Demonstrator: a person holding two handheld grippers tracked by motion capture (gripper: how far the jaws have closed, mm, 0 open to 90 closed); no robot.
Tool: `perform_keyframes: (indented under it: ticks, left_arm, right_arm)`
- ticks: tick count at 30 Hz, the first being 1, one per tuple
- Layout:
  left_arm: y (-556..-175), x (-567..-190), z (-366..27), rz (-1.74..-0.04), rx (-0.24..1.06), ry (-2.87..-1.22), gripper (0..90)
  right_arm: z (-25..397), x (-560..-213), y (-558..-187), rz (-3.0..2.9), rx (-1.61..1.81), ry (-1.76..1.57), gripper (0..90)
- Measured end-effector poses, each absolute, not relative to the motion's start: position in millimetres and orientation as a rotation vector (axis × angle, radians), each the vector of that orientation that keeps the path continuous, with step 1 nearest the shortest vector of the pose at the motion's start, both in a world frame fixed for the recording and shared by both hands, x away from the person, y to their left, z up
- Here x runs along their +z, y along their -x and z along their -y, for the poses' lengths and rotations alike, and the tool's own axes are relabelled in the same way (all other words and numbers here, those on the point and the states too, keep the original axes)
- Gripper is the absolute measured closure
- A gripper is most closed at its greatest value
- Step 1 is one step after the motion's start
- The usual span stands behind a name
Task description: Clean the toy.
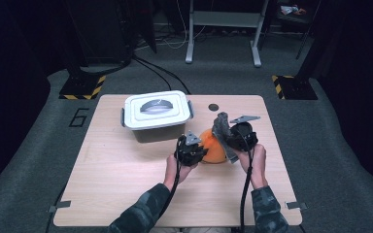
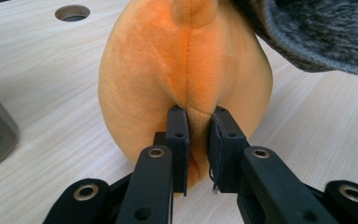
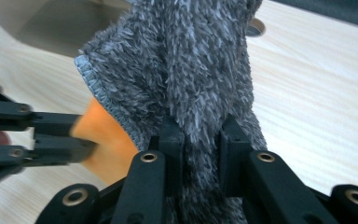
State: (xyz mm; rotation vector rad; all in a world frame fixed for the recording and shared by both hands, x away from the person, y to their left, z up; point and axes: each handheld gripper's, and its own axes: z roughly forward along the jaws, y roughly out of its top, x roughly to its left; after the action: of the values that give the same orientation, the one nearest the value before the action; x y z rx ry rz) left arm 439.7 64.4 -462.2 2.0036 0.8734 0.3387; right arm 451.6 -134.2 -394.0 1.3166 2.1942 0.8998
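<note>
Counting grippers: two, the left gripper point(image 1: 190, 150) and the right gripper point(image 1: 237, 136), each held in one hand over the light wooden surface point(image 1: 126, 174).
Left jaws: clamped on a fold of the orange plush toy point(image 2: 186, 79) along its centre seam; the fabric is pinched between the two pads, and the rest of the toy bulges ahead of and above the jaws.
Right jaws: closed on the grey fuzzy cloth point(image 3: 191, 70), which rises from between them and spreads wide above; its stitched hem runs down to the left of the jaws.
Plush toys: one, sitting on the surface between the two grippers, touching the cloth at its upper right in the left gripper view.
Cloths: one, draped partly over the toy.
Boxes: one white lidded box point(image 1: 158, 114) with a grey handle, beyond the left jaws and well apart from the toy.
Holes in the surface: one round hole point(image 2: 72, 12), far ahead of the left jaws to their left.
Hidden: the toy's top is cut off in the left gripper view; its shape and any face cannot be made out. In the right gripper view the cloth covers most of the toy, leaving an orange patch beside the other gripper's blurred jaws.
</note>
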Motion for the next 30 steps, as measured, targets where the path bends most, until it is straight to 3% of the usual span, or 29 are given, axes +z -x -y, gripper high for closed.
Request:
perform_keyframes:
  ticks: [11,30]
  left_arm:
    - [-441.5,-463.7,-66.5,-0.877,0.326,-2.0,78.7]
    - [-441.9,-464.5,-65.9,-0.877,0.327,-1.996,78.3]
  right_arm:
    - [141.5,-413.9,-460.7,-2.204,0.811,-1.401,75.0]
    - [174.7,-480.2,-476.1,-2.272,0.645,-1.617,75.0]
